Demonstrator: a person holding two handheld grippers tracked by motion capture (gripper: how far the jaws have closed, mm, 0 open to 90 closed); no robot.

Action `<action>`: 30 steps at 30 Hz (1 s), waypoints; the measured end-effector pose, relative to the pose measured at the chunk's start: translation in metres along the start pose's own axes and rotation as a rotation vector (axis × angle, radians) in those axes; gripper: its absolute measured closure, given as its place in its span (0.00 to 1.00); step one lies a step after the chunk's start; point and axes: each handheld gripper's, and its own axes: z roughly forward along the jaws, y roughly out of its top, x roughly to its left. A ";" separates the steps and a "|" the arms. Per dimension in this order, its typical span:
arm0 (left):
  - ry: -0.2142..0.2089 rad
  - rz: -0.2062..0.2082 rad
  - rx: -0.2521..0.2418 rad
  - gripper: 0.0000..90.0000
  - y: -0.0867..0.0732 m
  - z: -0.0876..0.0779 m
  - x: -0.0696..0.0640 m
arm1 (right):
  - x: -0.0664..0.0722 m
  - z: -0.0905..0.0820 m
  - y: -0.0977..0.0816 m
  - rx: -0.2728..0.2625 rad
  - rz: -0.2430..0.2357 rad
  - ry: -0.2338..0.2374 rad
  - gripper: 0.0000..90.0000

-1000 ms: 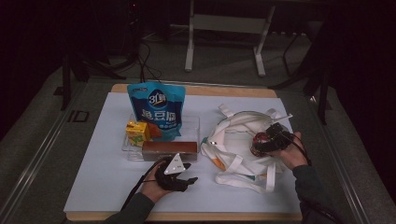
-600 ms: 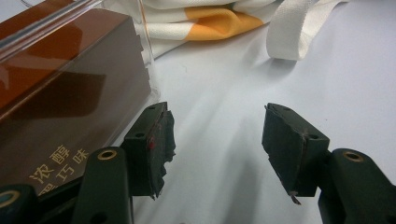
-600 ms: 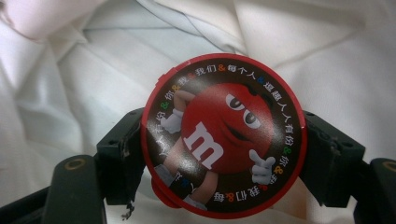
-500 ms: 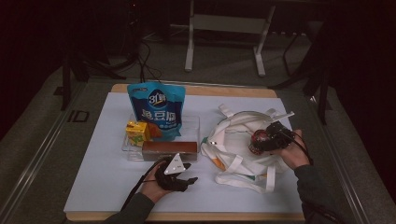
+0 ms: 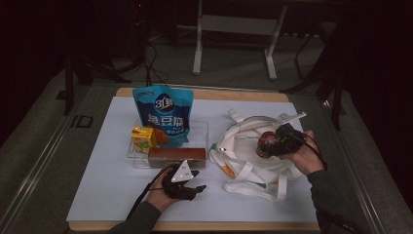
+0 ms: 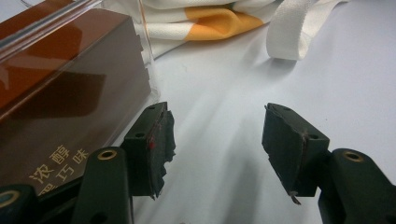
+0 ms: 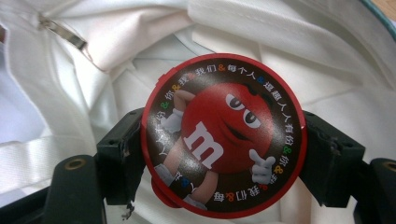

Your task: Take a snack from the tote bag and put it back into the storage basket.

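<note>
Over the white cloth bag (image 5: 253, 151) at the right of the table, the right gripper (image 7: 224, 149) holds a round red candy tin (image 7: 224, 140), its two jaws clamped on opposite edges of the lid so that the printed face looks straight at the right gripper view's camera. From the high view the tin (image 5: 265, 141) hangs above the rumpled bag, near its open mouth, with the right hand (image 5: 302, 153) just behind it. The left gripper (image 6: 217, 140) rests low on the pale table mat (image 5: 112, 185), jaws apart with nothing between them, one pad just beside the brown chocolate box (image 6: 60, 107) that lies against the clear tray (image 5: 202, 134). A blue snack pouch (image 5: 163, 114) and a yellow juice carton (image 5: 142, 137) stand in that tray, well apart from the bag. The likely slip is with the tin: the grip is on a smooth curved rim, so a tilt or a jolt could let it twist out between the pads and drop onto the cloth or roll off the mat. The bag's mouth also looks slack and folded, and with the left gripper idle nothing holds it wide; the tin could catch on a fold or a strap (image 5: 290, 118) and land outside instead of going in.
</note>
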 end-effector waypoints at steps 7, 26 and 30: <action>0.000 0.001 0.000 0.46 0.000 0.000 0.000 | 0.008 -0.004 0.008 -0.014 -0.028 0.017 0.28; -0.001 -0.001 -0.001 0.46 0.000 0.000 0.000 | 0.026 -0.008 0.028 -0.048 -0.078 0.069 0.28; 0.001 -0.001 -0.001 0.46 0.000 0.000 0.000 | 0.031 -0.009 0.033 -0.052 -0.092 0.075 0.28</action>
